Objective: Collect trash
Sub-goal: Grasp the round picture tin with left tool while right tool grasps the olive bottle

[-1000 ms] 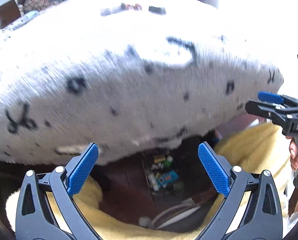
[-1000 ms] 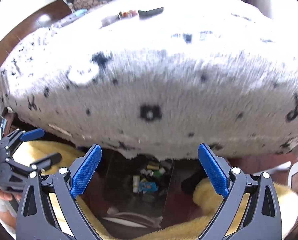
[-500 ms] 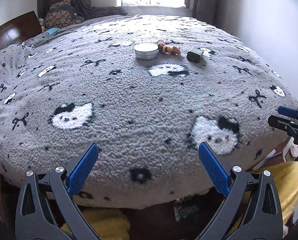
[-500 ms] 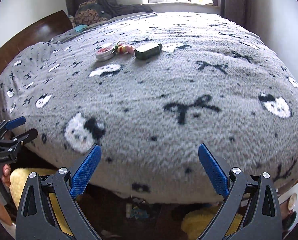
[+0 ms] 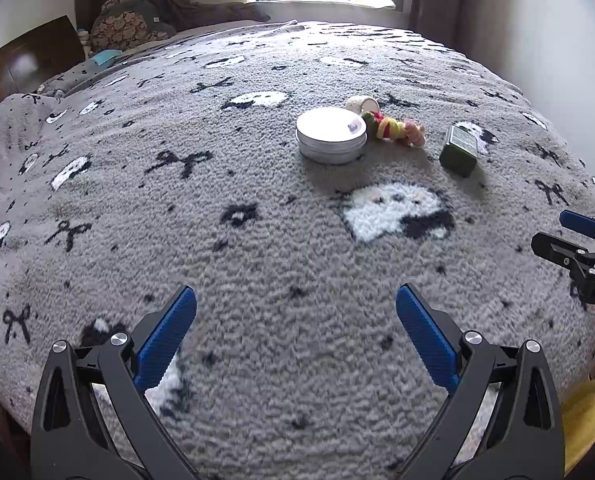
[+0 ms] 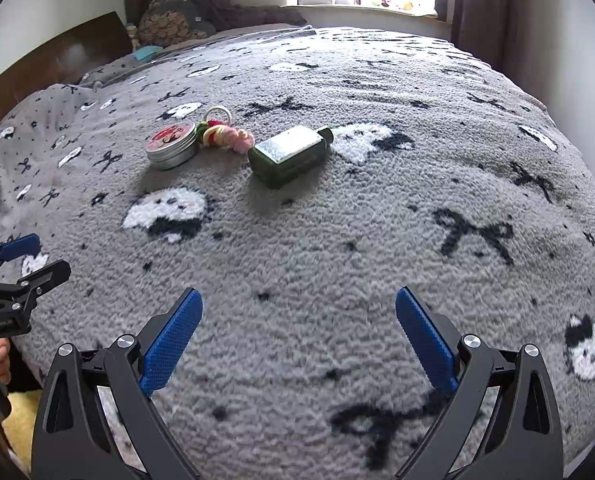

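Looking across the grey fleece blanket with the cat-and-bow print (image 6: 337, 280), four small things are seen bunched together mid-bed: a round silver tin with a red printed lid (image 6: 172, 145), a dark green flat glass bottle (image 6: 290, 155), a colourful fuzzy scrunchie-like bundle (image 6: 225, 135) and a small whitish ring (image 6: 218, 112) just behind it.

Both claws are held spread wide with nothing between the blue pads: the left claw (image 5: 296, 340) and the right claw (image 6: 299, 338) hover over the near edge of the bed, well apart from the pile.

Handling guesses:
- Tin: probably light and stiff, but the metal wall looks slick. It would best be pinched across the rim.
- Bottle: likely the heaviest and the only breakable item. It lies flat, so the two long narrow sides would be gripped, not the cap.
- Fuzzy bundle: soft and squashy, grabbable nearly anywhere.

Soft fleece sinks, so pads may snag pile if pushed low.
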A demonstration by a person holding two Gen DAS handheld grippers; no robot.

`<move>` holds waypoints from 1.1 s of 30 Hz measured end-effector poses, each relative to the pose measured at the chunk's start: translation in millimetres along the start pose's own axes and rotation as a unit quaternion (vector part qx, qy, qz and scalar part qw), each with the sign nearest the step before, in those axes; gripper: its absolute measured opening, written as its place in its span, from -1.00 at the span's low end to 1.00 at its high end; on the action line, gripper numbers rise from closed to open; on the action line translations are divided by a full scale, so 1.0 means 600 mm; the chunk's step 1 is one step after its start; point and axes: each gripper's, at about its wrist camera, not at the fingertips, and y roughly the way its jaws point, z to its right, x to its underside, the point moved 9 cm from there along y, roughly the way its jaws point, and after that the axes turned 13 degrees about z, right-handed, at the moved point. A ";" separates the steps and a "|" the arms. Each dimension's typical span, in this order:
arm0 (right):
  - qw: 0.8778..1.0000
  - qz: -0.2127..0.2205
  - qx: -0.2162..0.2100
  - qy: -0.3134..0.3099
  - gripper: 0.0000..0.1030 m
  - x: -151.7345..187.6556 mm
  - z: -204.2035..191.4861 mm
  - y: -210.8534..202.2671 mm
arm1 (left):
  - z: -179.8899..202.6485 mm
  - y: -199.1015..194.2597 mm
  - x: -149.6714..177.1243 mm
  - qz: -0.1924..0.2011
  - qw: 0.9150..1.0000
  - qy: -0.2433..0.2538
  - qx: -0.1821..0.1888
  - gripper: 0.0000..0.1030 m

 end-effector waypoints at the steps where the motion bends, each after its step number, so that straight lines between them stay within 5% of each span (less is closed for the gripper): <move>1: 1.000 -0.001 0.003 0.000 0.89 -0.007 0.002 0.016 | 0.001 0.014 -0.011 0.001 1.000 0.001 -0.002 0.84; 23: 0.999 -0.014 0.024 -0.019 0.87 -0.112 0.000 0.220 | 0.035 0.253 -0.132 -0.017 1.000 -0.013 0.015 0.83; 29: 0.999 -0.011 0.018 -0.029 0.44 -0.120 -0.003 0.226 | 0.050 0.261 -0.139 -0.019 0.999 0.007 0.030 0.31; 33: 0.999 -0.008 0.019 -0.031 0.40 -0.120 -0.003 0.219 | 0.054 0.251 -0.134 -0.021 0.999 0.011 0.026 0.31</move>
